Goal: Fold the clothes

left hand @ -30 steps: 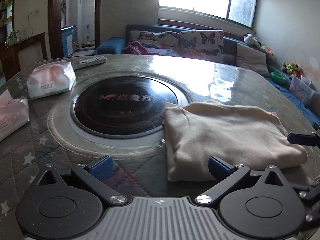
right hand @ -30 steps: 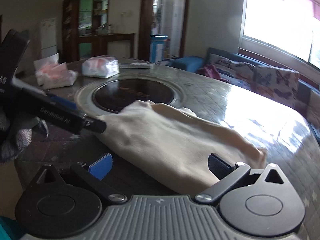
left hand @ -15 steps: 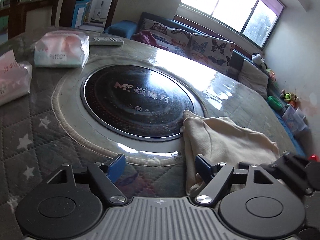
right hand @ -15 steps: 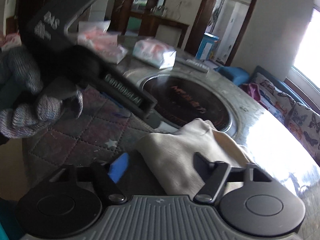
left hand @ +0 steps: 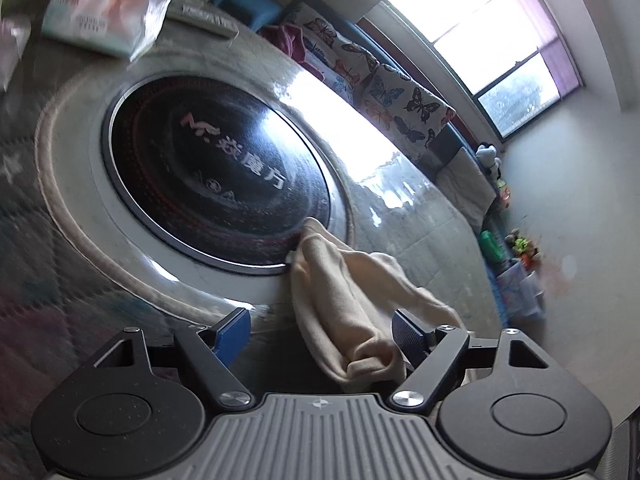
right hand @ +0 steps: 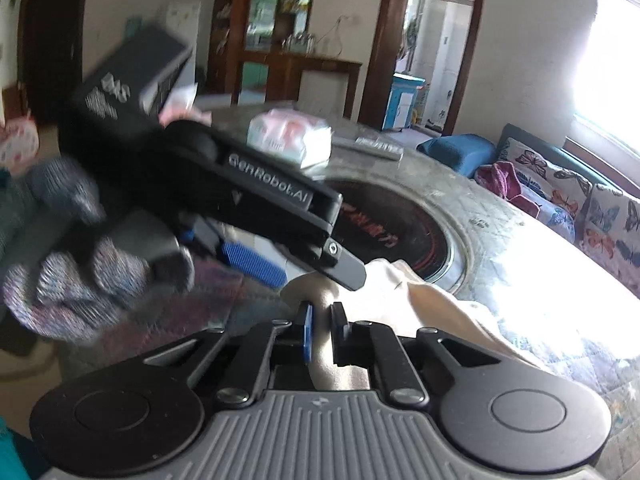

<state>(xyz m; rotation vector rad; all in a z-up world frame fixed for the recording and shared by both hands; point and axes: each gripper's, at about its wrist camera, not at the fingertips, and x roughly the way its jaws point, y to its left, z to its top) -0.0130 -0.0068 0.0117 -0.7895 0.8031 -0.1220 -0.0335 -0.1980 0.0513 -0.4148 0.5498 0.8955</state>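
Observation:
A cream folded garment (left hand: 340, 300) lies on the round table next to the black cooktop disc (left hand: 216, 168). My left gripper (left hand: 320, 334) is open, its blue pads wide apart, with the garment's near end bunched up between them. In the right wrist view my right gripper (right hand: 321, 320) is shut on the near edge of the garment (right hand: 424, 304), cloth pinched between its pads. The left gripper's body (right hand: 256, 200), held by a gloved hand, crosses that view just above the cloth.
A pack of tissues (left hand: 104, 16) and a remote (left hand: 208, 20) lie at the far side of the table (left hand: 420, 216). A sofa with butterfly cushions (left hand: 384, 84) stands behind the table under the window. A wooden cabinet (right hand: 288, 40) and a doorway are in the right wrist view.
My right gripper has closed on the garment's near edge. My left gripper has tilted and moved in over the garment's end, staying open. The cloth has bunched up.

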